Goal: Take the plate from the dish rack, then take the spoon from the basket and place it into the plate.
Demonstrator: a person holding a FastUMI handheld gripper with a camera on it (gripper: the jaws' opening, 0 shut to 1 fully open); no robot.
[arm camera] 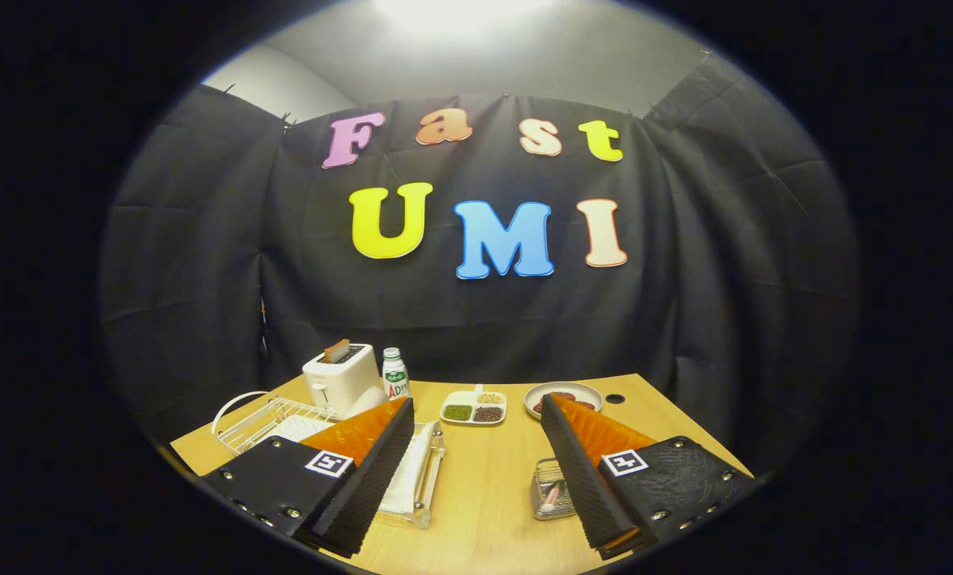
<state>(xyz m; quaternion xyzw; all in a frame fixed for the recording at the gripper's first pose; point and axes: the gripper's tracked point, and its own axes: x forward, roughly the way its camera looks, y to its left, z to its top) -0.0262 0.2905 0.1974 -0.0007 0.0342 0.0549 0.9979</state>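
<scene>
My gripper (476,406) is held open and wide above the wooden table (492,479), with nothing between its fingers. A white wire dish rack (256,417) stands at the table's left end, partly hidden behind the left finger (372,471). Something white and flat, seemingly the plate (291,429), lies in the rack. A small clear wire basket (546,489) sits just beside the right finger (580,471), which covers part of it. A spoon (552,497) with a pale pink handle lies inside the basket.
At the back left stand a white toaster (340,379) holding a slice and a small bottle (395,374). A white divided dish (474,406) of beans and a round plate (564,397) with reddish food sit at the back. A folded white cloth (414,475) lies beside the left finger.
</scene>
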